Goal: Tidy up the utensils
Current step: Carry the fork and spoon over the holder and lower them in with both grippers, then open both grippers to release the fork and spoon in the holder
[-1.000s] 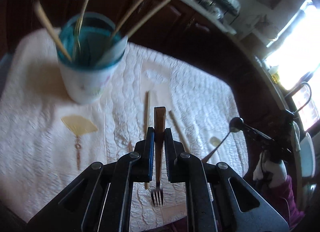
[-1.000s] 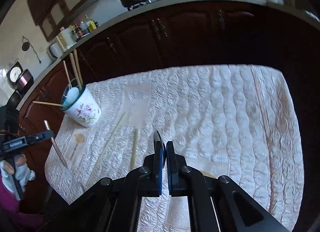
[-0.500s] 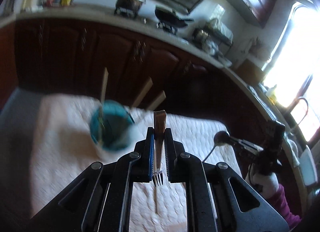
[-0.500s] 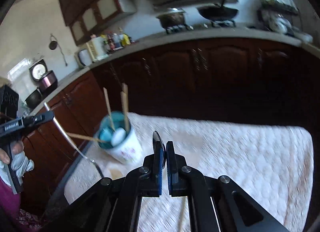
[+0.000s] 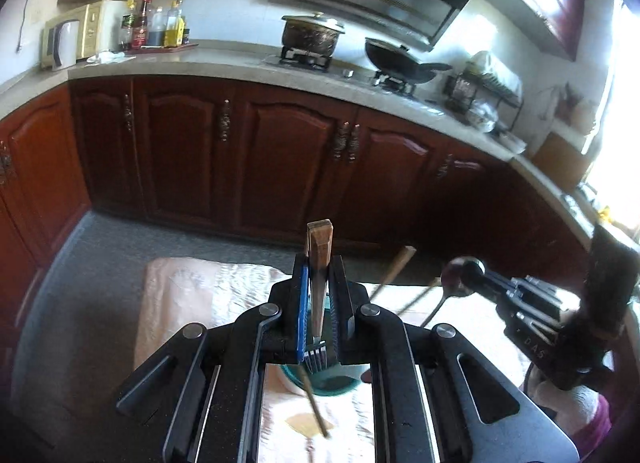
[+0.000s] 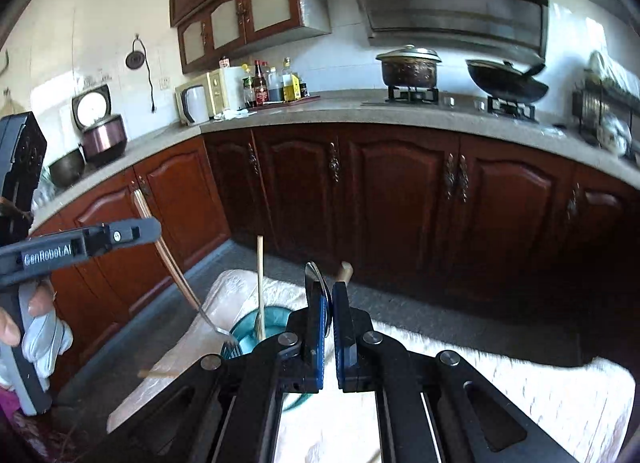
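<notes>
My left gripper (image 5: 320, 275) is shut on a fork (image 5: 320, 247) with a wooden handle, tines hanging down just over the teal-lined cup (image 5: 332, 385). In the right wrist view the same fork (image 6: 188, 291) slants from the left gripper (image 6: 154, 229) down to the rim of the cup (image 6: 276, 321). My right gripper (image 6: 328, 295) is shut on a metal spoon (image 6: 314, 275), held edge-on just right of the cup. In the left wrist view that spoon (image 5: 460, 275) shows at the right gripper (image 5: 480, 283). Wooden sticks (image 6: 260, 275) stand in the cup.
The cup stands near the far left corner of a table under a white quilted cloth (image 6: 520, 383). A tan fan-shaped piece (image 5: 304, 419) lies on the cloth beside the cup. Dark wooden cabinets (image 5: 288, 167) and grey floor (image 5: 80, 263) lie beyond. A gloved hand (image 6: 40, 343) holds the left gripper.
Both grippers rose and swung toward the cup, tilting up so the kitchen fills the views. The fork now hangs over the cup; the spoon came close beside it.
</notes>
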